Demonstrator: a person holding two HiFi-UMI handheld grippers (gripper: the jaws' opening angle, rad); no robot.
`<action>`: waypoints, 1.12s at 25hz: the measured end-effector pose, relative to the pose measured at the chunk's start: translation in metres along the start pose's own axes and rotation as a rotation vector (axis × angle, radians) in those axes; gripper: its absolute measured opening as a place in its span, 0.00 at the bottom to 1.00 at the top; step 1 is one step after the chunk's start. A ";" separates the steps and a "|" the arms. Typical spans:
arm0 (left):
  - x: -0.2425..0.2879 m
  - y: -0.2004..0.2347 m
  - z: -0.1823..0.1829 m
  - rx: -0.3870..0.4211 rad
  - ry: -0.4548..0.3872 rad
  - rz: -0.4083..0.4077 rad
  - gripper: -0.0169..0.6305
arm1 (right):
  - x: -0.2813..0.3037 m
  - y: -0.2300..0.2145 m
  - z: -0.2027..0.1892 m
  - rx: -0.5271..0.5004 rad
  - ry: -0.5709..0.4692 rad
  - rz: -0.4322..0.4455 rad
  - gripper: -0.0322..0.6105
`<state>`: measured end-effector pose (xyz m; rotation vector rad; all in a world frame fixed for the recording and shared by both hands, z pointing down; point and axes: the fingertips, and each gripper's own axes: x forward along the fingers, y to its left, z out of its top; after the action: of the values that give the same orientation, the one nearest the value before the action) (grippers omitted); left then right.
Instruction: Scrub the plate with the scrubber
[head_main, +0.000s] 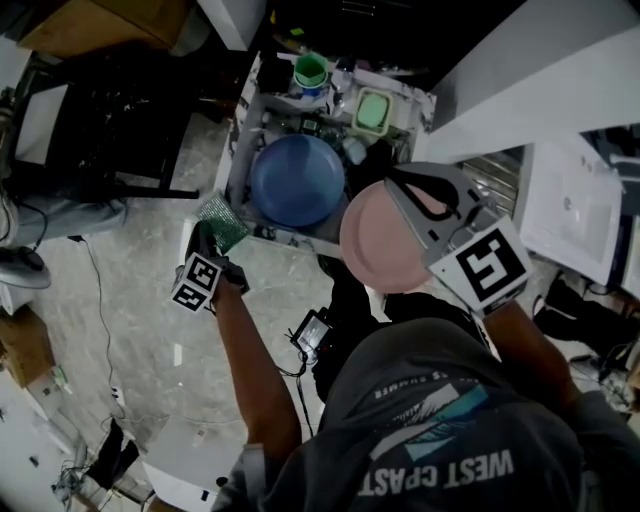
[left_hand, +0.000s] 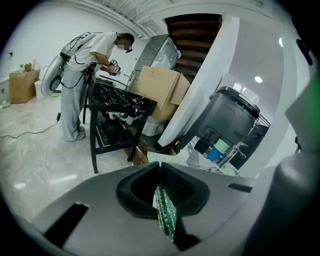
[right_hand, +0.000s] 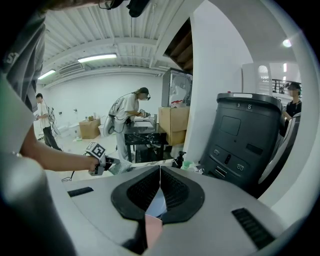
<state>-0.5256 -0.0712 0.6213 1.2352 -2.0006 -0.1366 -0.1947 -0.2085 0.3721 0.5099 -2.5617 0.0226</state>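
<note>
At centre-left the left gripper (head_main: 214, 246) pinches the scrubber (head_main: 224, 220). The right gripper (head_main: 398, 183) clamps the plate (head_main: 372, 250) by its upper rim, with open floor between them.

A white tub-like stand (head_main: 238, 150) sits on the pale marbled floor (head_main: 140, 290). A blue dish (head_main: 297, 180) lies flat inside it. Just beyond the blue dish a green cup (head_main: 311, 70) stands upright, and beyond the dish to the right sits a pale green square container (head_main: 372, 111). Well left of the dish, a black table (head_main: 105, 110) stands on the floor.
</note>
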 end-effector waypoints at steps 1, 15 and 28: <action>0.001 0.000 0.001 0.003 -0.003 0.002 0.05 | -0.001 0.000 -0.001 0.000 0.000 -0.002 0.10; -0.001 -0.003 -0.001 0.029 -0.013 -0.002 0.13 | -0.011 0.000 -0.004 -0.001 -0.006 -0.006 0.10; -0.034 -0.014 0.018 0.112 -0.074 0.025 0.21 | -0.022 0.006 -0.004 -0.005 -0.030 0.009 0.10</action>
<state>-0.5194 -0.0567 0.5838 1.2917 -2.1110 -0.0599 -0.1777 -0.1945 0.3653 0.5009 -2.5922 0.0124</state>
